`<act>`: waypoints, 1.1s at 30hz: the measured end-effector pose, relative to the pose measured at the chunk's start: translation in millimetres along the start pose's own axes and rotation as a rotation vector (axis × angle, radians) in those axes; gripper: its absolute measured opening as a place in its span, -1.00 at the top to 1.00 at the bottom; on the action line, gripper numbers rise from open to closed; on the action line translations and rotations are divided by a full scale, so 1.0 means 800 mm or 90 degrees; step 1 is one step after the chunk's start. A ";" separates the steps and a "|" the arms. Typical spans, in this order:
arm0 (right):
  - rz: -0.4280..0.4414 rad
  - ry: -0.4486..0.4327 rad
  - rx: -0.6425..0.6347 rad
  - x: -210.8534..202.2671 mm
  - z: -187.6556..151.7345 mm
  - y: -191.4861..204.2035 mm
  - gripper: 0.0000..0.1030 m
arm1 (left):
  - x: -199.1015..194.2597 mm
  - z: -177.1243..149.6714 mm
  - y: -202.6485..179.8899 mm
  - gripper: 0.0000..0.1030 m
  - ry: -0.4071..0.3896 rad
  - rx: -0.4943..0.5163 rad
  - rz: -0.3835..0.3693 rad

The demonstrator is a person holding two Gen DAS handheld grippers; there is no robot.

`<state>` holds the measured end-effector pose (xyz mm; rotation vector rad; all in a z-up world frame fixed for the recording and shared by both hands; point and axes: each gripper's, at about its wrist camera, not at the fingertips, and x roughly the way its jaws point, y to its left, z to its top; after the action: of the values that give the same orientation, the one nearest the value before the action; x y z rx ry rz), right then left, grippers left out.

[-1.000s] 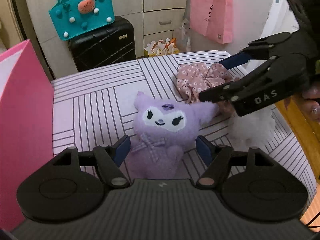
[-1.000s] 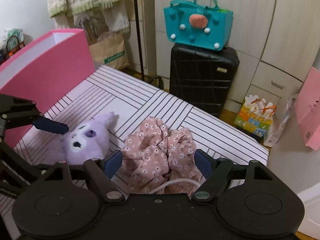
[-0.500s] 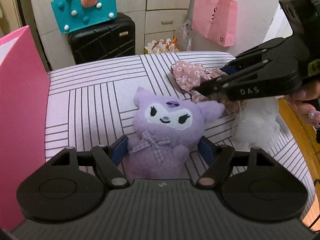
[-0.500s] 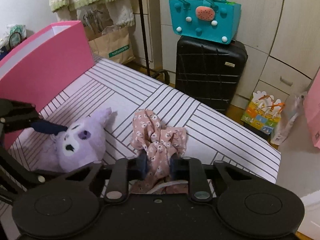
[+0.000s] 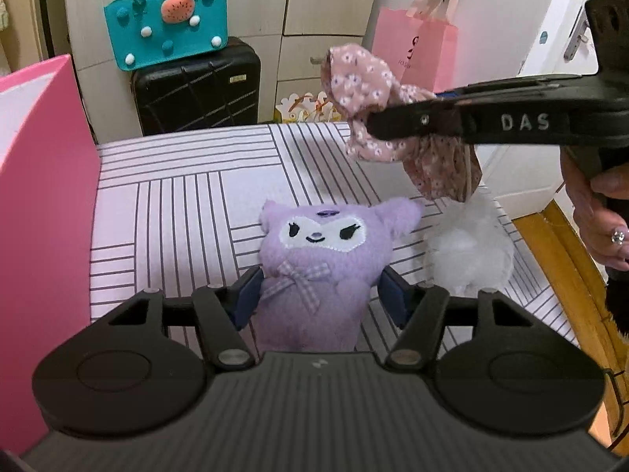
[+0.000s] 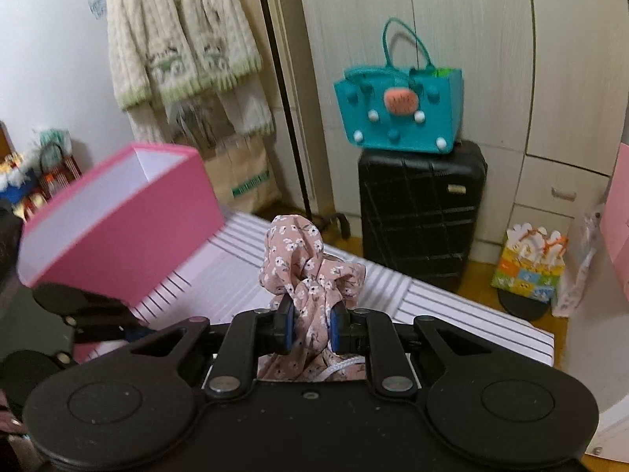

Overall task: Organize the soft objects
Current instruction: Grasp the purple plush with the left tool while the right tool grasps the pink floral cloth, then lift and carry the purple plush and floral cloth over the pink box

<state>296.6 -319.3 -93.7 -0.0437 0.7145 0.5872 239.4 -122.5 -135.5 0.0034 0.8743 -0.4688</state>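
A purple plush toy [image 5: 314, 259] with a white face sits upright on the striped table [image 5: 188, 212]. My left gripper [image 5: 318, 295] is open, its blue pads on either side of the plush's body. My right gripper [image 6: 310, 324] is shut on a pink floral cloth [image 6: 306, 271] and holds it in the air above the table; the cloth [image 5: 365, 102] and the gripper [image 5: 377, 122] also show in the left wrist view, up and right of the plush. A white fluffy item [image 5: 471, 247] lies on the table below the cloth.
An open pink box [image 6: 118, 212] stands at the table's left side, also in the left wrist view [image 5: 43, 181]. Behind the table are a black suitcase [image 5: 196, 86] with a teal bag [image 5: 169, 31] on it, a pink paper bag [image 5: 416, 51] and cabinets.
My right gripper closed on the floral cloth and lifted it off the table. My left gripper moved closer around the purple plush, still open.
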 end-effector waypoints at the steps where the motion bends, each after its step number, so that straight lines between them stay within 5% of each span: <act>1: 0.001 -0.010 0.002 -0.004 0.001 0.003 0.62 | -0.003 -0.001 -0.001 -0.21 -0.003 0.001 -0.001; 6: 0.000 -0.067 -0.001 -0.028 0.003 0.016 0.62 | -0.020 -0.004 -0.004 0.02 -0.017 0.010 0.000; 11: -0.011 -0.091 -0.018 -0.052 0.005 0.031 0.61 | -0.031 -0.004 -0.004 0.03 -0.021 0.015 -0.001; 18: -0.030 -0.058 -0.015 -0.067 -0.007 0.048 0.61 | -0.051 -0.013 -0.005 0.11 -0.038 0.021 -0.001; 22: -0.054 0.013 0.021 -0.065 -0.023 0.052 0.61 | -0.067 -0.019 -0.009 0.15 -0.049 0.041 0.008; 33: -0.016 0.086 0.084 -0.085 -0.073 0.070 0.61 | -0.119 -0.044 -0.015 0.19 -0.060 0.097 0.008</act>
<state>191.3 -319.6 -86.8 0.0305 0.8814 0.5159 156.8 -89.1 -85.6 0.1261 0.7449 -0.5186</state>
